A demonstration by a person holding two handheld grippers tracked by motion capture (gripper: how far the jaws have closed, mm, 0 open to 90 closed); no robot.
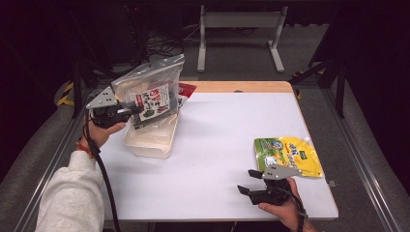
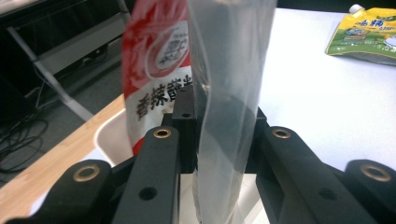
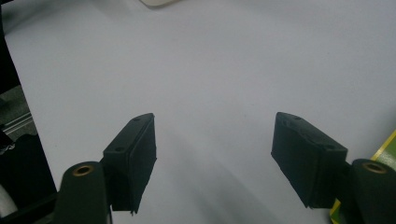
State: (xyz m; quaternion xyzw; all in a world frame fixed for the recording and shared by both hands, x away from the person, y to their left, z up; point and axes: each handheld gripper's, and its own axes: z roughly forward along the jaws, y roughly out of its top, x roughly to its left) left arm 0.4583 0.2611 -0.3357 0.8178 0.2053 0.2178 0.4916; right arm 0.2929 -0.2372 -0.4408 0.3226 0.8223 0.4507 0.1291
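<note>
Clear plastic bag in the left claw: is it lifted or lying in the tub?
Lifted. The left claw is shut on the clear plastic bag, which stands upright above the white tub, a red packet behind it.

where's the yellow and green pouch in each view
High view: the pouch lies flat at the table's right edge, just beyond the right gripper.
Left gripper view: top right corner, far across the table.
Right gripper view: a green and yellow sliver at the lower right edge.
Shared landmark: the white tabletop.
</note>
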